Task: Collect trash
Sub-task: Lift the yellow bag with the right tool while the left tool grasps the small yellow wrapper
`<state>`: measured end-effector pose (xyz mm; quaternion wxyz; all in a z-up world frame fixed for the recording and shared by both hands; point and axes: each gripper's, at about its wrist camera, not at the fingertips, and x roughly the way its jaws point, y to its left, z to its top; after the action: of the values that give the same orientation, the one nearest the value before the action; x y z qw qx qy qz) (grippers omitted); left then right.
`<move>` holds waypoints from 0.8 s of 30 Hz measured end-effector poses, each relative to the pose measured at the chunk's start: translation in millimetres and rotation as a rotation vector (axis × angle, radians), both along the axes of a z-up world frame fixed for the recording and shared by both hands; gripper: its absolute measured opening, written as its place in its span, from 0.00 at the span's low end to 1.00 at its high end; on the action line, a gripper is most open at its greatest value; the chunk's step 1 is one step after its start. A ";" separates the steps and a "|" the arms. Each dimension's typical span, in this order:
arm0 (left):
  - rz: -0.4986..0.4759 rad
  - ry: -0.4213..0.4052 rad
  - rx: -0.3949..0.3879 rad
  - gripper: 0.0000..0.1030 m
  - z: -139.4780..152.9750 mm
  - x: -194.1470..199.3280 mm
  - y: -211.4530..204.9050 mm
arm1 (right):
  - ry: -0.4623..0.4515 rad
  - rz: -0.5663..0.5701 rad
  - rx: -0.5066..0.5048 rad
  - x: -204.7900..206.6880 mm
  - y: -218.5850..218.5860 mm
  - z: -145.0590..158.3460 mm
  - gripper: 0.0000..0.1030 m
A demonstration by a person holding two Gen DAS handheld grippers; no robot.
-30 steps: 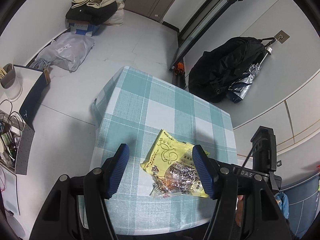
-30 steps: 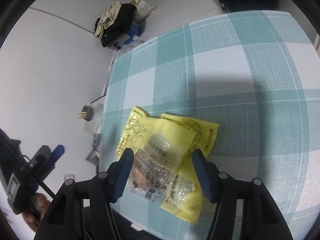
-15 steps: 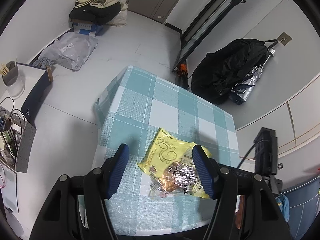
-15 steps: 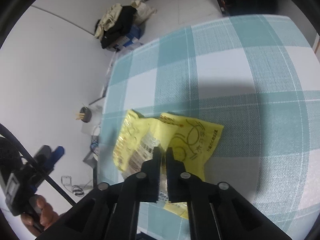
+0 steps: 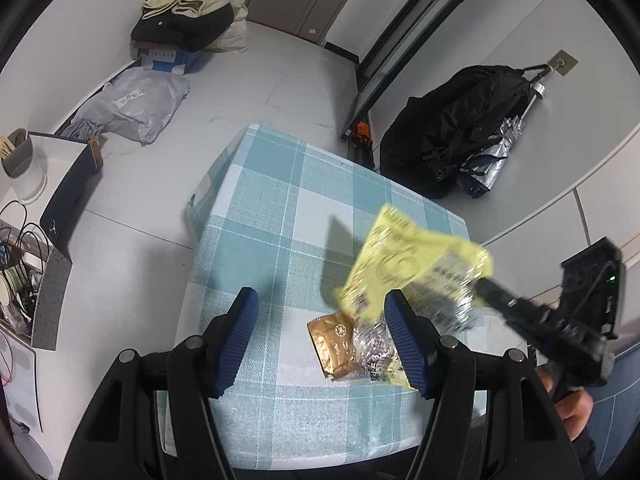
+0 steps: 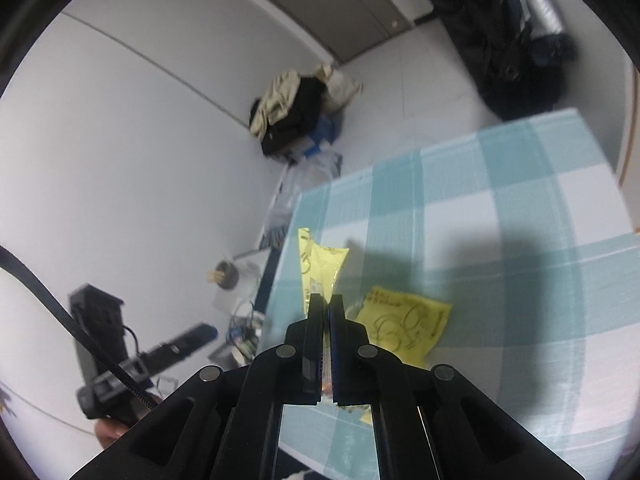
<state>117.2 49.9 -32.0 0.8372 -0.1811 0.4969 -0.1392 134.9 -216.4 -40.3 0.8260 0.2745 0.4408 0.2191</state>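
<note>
The right claw has its jaws pressed nearly together on one end of a crinkled yellow and clear plastic snack wrapper, which it holds lifted clear of the bench covered in a teal and white checked cloth; from the left wrist view the wrapper hangs in the air above the cloth and throws a shadow on it, its free end fanned out and blurred. The left claw stands wide open, holding nothing, hovering over the near edge of the bench. Between and just ahead of its blue ribbed fingers lie the pieces yet to be gathered: a small brown foil sachet with a serrated edge, lying flat, and touching it on the right a second yellow and clear wrapper with a crumpled silvery part, partly hidden behind the right-hand finger. All of this looks nearly weightless, thin and limp, so the held wrapper probably flaps and could slide out of a light pinch, as the film seems smooth. The flat sachet likely gives little to grip from above; a raised corner or its serrated edge seems the best hold. The crumpled wrapper beside it should be easier, since its folds stand up from the cloth, and a firm pinch would do no harm to trash.
</note>
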 end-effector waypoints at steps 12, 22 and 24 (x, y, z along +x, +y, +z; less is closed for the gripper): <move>-0.135 0.051 0.057 0.60 -26.6 10.3 -57.4 | -0.094 -0.194 0.011 -27.3 -73.0 29.3 0.02; -0.245 0.206 0.156 0.60 -71.7 60.6 -101.4 | -0.101 -0.214 -0.042 -41.3 -107.7 35.7 0.02; -0.272 0.207 0.165 0.60 -73.2 60.6 -106.4 | -0.101 -0.210 -0.046 -42.4 -112.5 35.4 0.02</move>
<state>177.7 -56.5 -105.3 0.7670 -0.0564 0.6100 -0.1908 92.5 -328.9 -5.0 0.8717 0.2887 0.3723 0.1349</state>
